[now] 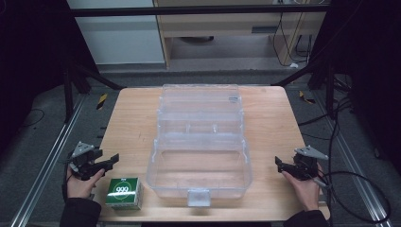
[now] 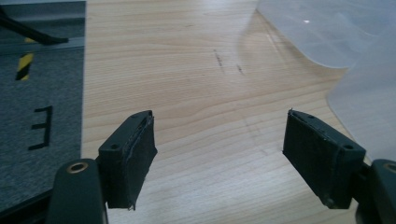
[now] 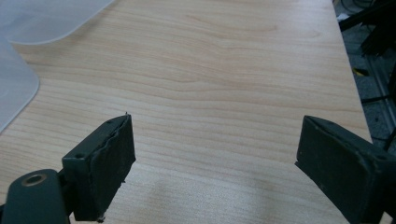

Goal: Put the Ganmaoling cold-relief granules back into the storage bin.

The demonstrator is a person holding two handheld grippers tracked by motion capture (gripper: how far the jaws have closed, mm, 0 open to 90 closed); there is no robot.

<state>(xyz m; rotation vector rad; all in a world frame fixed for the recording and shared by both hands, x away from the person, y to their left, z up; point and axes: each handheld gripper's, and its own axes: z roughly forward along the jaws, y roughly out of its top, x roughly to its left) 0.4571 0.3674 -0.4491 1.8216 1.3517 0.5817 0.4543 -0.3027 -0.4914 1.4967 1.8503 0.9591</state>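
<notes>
From the high view, the small green cardboard box with the white "999" print [image 1: 124,193] sat at the near left corner of the pale wooden bench [image 1: 274,123], just beside the left hand-held gripper [image 1: 112,161] and a bit nearer the person than its jaws. So the box lay down and slightly to the right of those jaws, while the right hand-held gripper [image 1: 279,165] was well apart from it, over on the far side of the big clear plastic storage case [image 1: 198,146] sitting open in the middle. Left hand was clearly the nearer one, I'd say. The box looked roughly cube-shaped, so no real long axis to worry about, standing flat with its printed face up. The case's lid was swung back away from the person, and its main tub looked empty.

In the left gripper view, the left hand-held gripper [image 2: 219,156] had its jaws standing apart with nothing between them, just bare wood, and a frosted edge of the clear case [image 2: 355,70] off to the upper right.

In the right gripper view, the right hand-held gripper [image 3: 212,163] was spread wide too, nothing held, with a corner of the case [image 3: 28,28] at the upper left.
</notes>
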